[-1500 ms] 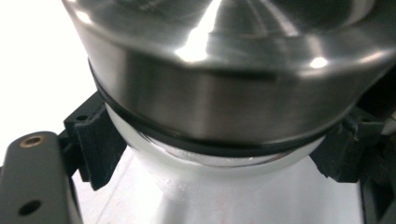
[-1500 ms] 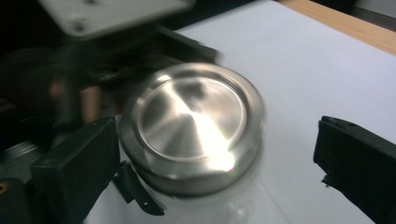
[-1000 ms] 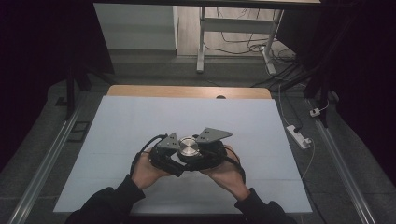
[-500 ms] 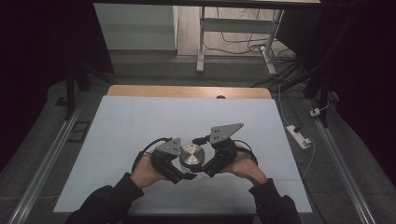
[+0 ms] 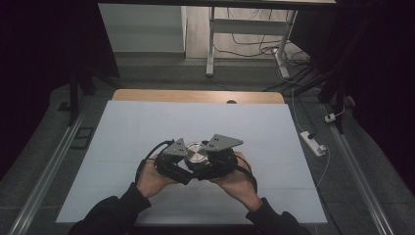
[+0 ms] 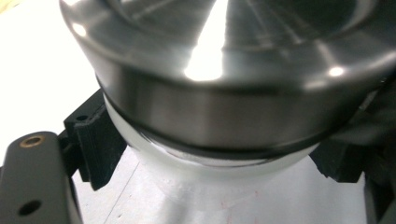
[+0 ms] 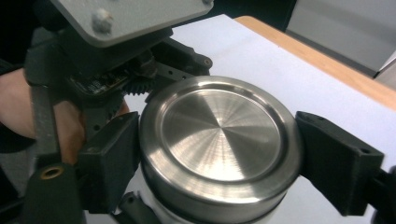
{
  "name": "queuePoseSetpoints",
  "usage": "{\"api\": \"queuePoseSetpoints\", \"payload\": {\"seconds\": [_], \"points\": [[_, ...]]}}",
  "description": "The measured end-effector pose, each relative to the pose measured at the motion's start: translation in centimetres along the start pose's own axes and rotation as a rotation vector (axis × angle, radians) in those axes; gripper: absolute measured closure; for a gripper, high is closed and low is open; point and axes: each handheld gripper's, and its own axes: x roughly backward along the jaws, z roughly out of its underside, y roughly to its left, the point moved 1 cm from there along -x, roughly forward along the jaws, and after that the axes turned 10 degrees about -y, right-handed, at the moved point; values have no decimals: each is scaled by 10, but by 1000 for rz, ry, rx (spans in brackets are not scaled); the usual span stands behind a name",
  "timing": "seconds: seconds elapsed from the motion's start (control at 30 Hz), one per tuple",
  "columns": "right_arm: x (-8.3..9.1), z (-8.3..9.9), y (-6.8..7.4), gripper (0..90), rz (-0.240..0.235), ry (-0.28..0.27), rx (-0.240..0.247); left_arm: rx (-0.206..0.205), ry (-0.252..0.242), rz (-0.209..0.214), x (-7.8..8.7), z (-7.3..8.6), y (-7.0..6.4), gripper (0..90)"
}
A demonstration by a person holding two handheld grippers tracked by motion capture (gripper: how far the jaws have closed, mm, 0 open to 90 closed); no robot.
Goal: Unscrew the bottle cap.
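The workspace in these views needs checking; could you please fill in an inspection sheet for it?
Surface: pale sheet over a wooden table, bare around the work.
Job's things: round brushed-steel lid on a white jar body, standing upright on the sheet.
Clutter: nothing seen on the sheet.
Grippers: left hand-held gripper has its jaws at the white body below the lid; right hand-held gripper has its jaws shut on the lid's rim.
Cables: black gripper cable loops at the left; white power strip lies on the floor.
Surroundings: dark room, grey table legs behind.
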Motion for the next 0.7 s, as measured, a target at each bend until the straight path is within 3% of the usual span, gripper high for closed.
{"api": "queuePoseSetpoints", "payload": {"seconds": [0.07, 0.13, 0.17, 0.27, 0.3, 0.37, 0.43, 0.47, 0.53, 0.6, 0.7], "points": [[1, 0, 0, 172, -22, 0, 9, -18, -1, 35, 1, 0, 1, 157], [4, -1, -3, 174, -74, -1, 11, -33, 1, 76, 2, 0, 1, 156], [5, 0, -5, 174, -102, -3, 8, -40, 0, 117, 3, 0, 1, 157], [11, 0, -16, 175, -269, -23, 34, -82, -9, 200, 4, -2, -2, 156], [13, 2, -21, 175, -359, -46, 58, -100, -16, 227, 5, -3, -5, 157], [17, 7, -28, 175, -486, -108, 92, -115, -23, 273, 3, -4, -9, 156], [17, 11, -34, 174, -576, -129, 50, -117, -25, 299, 1, -4, -11, 156], [17, 12, -35, 173, -596, -129, 37, -114, -21, 291, 0, -4, -11, 156], [16, 12, -37, 165, -575, -94, 13, -110, -8, 250, -1, -4, -10, 156], [16, 7, -37, 96, -497, -47, -7, -96, 1, 196, 0, -4, -7, 157], [19, -2, -39, 41, -373, -10, -109, -63, 7, 107, 2, -3, -2, 156]]}}
